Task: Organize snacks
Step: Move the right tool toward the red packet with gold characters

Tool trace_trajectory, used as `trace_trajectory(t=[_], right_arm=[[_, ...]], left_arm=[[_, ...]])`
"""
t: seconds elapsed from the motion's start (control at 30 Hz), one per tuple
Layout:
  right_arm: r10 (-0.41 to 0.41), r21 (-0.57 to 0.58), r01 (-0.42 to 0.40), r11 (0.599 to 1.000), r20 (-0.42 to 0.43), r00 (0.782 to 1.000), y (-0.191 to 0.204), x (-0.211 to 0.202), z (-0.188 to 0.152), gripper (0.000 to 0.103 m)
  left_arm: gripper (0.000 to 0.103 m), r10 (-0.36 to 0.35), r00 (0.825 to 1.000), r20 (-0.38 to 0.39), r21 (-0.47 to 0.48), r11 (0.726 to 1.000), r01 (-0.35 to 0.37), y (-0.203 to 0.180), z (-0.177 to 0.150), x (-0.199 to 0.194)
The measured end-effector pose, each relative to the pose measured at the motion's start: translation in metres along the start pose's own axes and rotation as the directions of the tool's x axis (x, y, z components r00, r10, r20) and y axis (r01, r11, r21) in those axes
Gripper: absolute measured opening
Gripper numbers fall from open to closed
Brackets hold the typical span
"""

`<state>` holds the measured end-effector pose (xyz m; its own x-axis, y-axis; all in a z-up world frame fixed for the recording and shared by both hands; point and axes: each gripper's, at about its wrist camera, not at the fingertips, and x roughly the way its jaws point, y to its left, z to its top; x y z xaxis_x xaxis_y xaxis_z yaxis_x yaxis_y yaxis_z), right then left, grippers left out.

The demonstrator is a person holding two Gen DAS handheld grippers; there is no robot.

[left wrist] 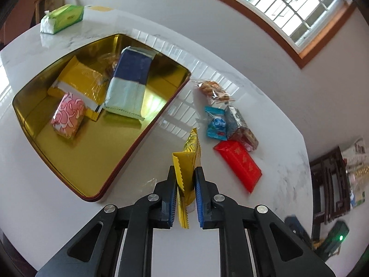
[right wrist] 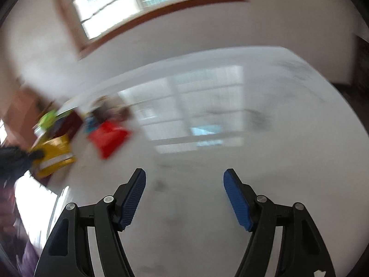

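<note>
1. Left tool [left wrist: 185, 173] pinches our yellow snack packet [left wrist: 187, 159] by its crimped end, lifted above the white surface [left wrist: 143, 147], just right of the gold tin [left wrist: 37, 124].
2. We'd carry it left over the rim, lower it onto bare gold near the front, then let go.
3. Inside the tin: a pink patterned pack [left wrist: 67, 117], a yellow pouch [left wrist: 78, 78], a blue-and-white bag [left wrist: 128, 83].
4. Right tool [right wrist: 184, 184] hangs spread, holding nothing.
5. Red packet [left wrist: 238, 165] and others wait on the right.

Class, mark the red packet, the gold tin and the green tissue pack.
red packet [left wrist: 239, 165], left wrist view, middle of its top face
gold tin [left wrist: 138, 143], left wrist view, near rim
green tissue pack [left wrist: 62, 19], left wrist view, side face
</note>
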<state>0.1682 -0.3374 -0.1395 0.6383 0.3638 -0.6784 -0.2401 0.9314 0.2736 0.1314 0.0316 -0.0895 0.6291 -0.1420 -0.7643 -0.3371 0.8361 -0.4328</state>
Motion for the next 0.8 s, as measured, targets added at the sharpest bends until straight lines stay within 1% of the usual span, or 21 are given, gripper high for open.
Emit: trace_trajectory(t=[0.03,0.1,0.17,0.23,0.27,0.33,0.37,0.43,0.53,0.6,0.67,0.8], right_arm=[[0.051,-0.026,-0.051,0.998,-0.009,0.999,0.009,0.007,0.006,0.068],[0.116,-0.096,-0.119,0.988,-0.035,0.993,0.031,0.023,0.019,0.069],[0.139,-0.172,-0.149,0.974,-0.072,0.988,0.051,0.041,0.030,0.070],[0.156,-0.216,-0.177,0.960,-0.113,0.981,0.067,0.059,0.040,0.071],[0.174,-0.235,-0.202,0.951,-0.135,0.975,0.076,0.068,0.044,0.073],[0.184,-0.268,-0.226,0.937,-0.174,0.967,0.089,0.081,0.048,0.078],[0.187,-0.283,-0.238,0.929,-0.196,0.963,0.097,0.088,0.049,0.078],[0.172,-0.315,-0.231,0.921,-0.204,0.964,0.107,0.097,0.052,0.079],[0.143,-0.345,-0.213,0.914,-0.218,0.965,0.117,0.111,0.061,0.086],[0.116,-0.357,-0.196,0.913,-0.233,0.965,0.121,0.120,0.064,0.086],[0.108,-0.369,-0.199,0.908,-0.251,0.962,0.121,0.124,0.066,0.088],[0.031,-0.461,-0.159,0.873,-0.274,0.961,0.129,0.129,0.065,0.090]], left_arm=[[0.015,-0.002,1.000,0.000,0.004,1.000,0.002,0.000,0.000,0.000],[0.015,-0.001,1.000,-0.009,0.014,1.000,0.001,0.000,0.001,0.001],[0.015,-0.002,1.000,-0.015,0.009,1.000,0.002,0.001,0.002,0.001],[0.015,-0.001,1.000,-0.018,0.006,1.000,0.001,0.002,0.004,0.002],[0.015,0.000,1.000,-0.018,0.008,1.000,0.000,0.002,0.004,0.003],[0.015,0.001,1.000,-0.019,0.011,1.000,-0.001,0.002,0.004,0.004],[0.015,0.002,1.000,-0.021,0.013,1.000,-0.001,0.002,0.004,0.004],[0.015,0.001,1.000,-0.024,0.015,1.000,-0.001,0.003,0.004,0.005],[0.015,0.003,1.000,-0.025,0.028,1.000,-0.002,0.001,0.003,0.006],[0.015,0.002,1.000,-0.028,0.031,1.000,-0.001,0.000,0.003,0.006],[0.015,0.003,1.000,-0.031,0.032,0.999,-0.002,0.000,0.003,0.007],[0.015,0.001,0.999,-0.036,0.029,1.000,0.000,0.001,0.002,0.007]])
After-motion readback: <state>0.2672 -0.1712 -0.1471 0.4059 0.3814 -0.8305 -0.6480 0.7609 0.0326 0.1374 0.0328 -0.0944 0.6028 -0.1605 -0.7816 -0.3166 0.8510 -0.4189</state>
